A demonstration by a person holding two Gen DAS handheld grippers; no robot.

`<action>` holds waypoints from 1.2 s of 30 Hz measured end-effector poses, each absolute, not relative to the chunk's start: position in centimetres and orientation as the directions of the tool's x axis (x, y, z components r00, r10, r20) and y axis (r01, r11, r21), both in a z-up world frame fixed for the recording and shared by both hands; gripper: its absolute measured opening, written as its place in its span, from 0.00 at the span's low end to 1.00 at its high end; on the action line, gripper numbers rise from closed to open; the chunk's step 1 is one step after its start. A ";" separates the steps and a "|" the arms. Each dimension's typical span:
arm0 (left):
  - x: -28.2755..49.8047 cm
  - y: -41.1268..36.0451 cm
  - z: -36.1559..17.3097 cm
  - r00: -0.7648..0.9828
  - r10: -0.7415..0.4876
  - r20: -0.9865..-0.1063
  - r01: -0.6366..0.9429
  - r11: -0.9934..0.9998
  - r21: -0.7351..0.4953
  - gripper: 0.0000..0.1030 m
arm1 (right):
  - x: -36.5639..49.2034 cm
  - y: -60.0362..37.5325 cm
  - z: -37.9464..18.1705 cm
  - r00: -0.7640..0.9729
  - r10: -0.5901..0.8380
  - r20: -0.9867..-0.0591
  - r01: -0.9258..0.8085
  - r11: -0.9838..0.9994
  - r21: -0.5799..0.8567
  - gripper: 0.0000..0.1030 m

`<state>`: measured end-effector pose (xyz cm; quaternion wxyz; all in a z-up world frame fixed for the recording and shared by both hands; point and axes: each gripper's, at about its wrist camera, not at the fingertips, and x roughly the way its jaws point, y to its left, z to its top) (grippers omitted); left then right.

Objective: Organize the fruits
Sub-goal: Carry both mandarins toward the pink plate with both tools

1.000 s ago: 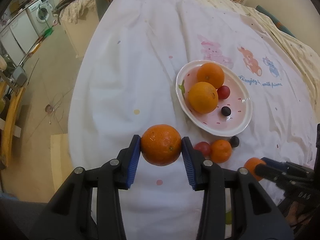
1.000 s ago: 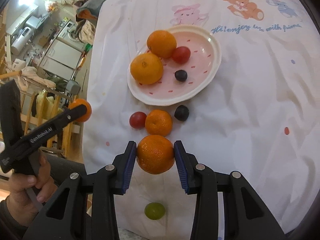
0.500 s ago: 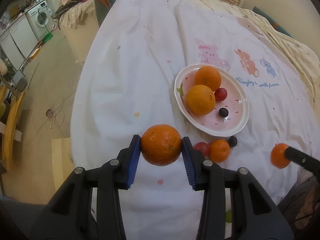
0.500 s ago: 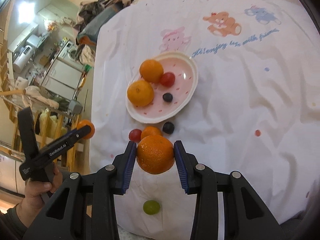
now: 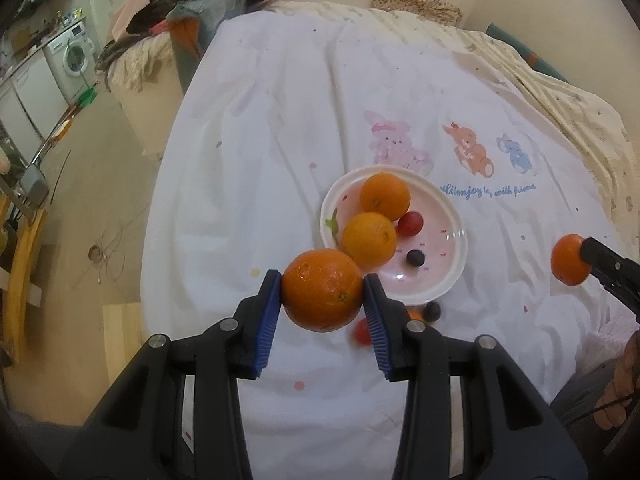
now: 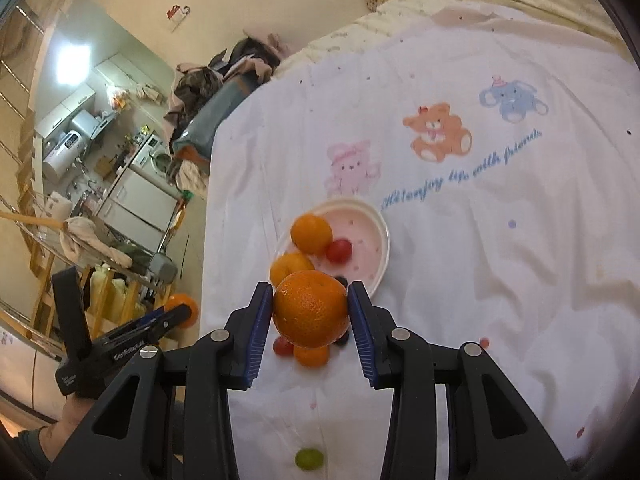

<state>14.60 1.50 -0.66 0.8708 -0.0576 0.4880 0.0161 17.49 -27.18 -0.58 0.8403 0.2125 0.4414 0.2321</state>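
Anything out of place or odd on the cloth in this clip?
One green grape lies alone near the cloth's front edge, apart from the small fruit by the plate. Each claw, left and right, grips an orange.

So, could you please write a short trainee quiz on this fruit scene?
1. True or false: both the left gripper and the right gripper hold an orange.
2. How many oranges lie in the bowl?
3. Which fruit lies nearest the table's front edge: A green grape, B tomato, C blueberry?

Key: 1 true; 2 two; 3 A.
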 end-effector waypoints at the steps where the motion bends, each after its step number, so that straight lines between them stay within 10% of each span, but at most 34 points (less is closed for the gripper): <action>1: 14.9 1.4 -0.4 0.525 -0.029 -0.851 -0.081 0.993 -0.083 0.36 | 17.8 -27.2 -0.5 0.505 0.577 -0.641 -0.203 0.802 0.562 0.39; 36: 25.8 1.1 -5.3 0.444 -0.121 -0.888 -0.059 0.985 -0.164 0.36 | 27.4 -24.5 -5.7 0.385 0.583 -0.715 -0.188 0.808 0.558 0.40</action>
